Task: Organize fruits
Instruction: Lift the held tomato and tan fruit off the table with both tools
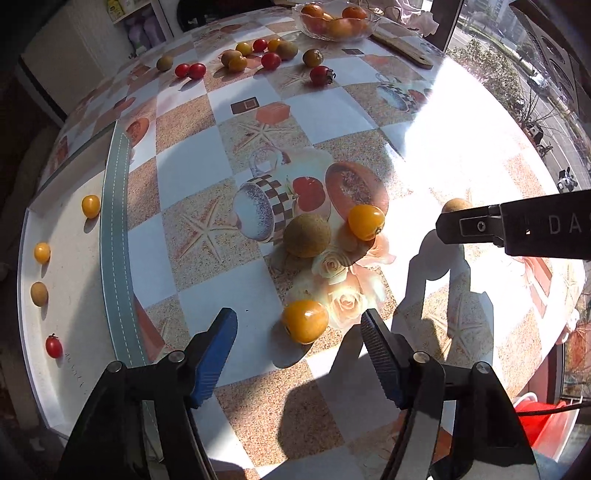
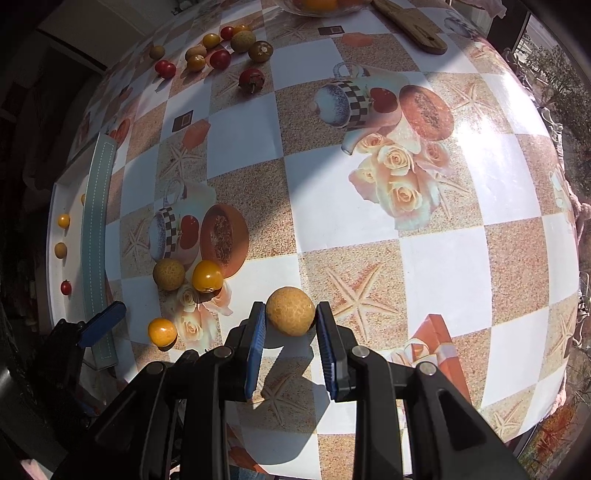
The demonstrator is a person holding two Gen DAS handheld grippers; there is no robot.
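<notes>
My left gripper (image 1: 299,325) is open, its jaws on either side of a yellow tomato (image 1: 305,321) that lies on the tablecloth. Beyond it lie a tan round fruit (image 1: 306,235) and another yellow tomato (image 1: 365,222). My right gripper (image 2: 290,317) is shut on a tan round fruit (image 2: 290,311), just above the table; it also shows in the left wrist view (image 1: 456,205). A white tray (image 1: 70,258) at the left holds two yellow tomatoes, a tan fruit and a red tomato (image 1: 54,346).
Several red, yellow and tan fruits (image 1: 255,57) are scattered at the far side. A glass bowl of oranges (image 1: 334,20) and a wooden board (image 1: 402,48) stand at the back. A grey-green strip (image 1: 116,258) borders the tray. The table edge runs along the right.
</notes>
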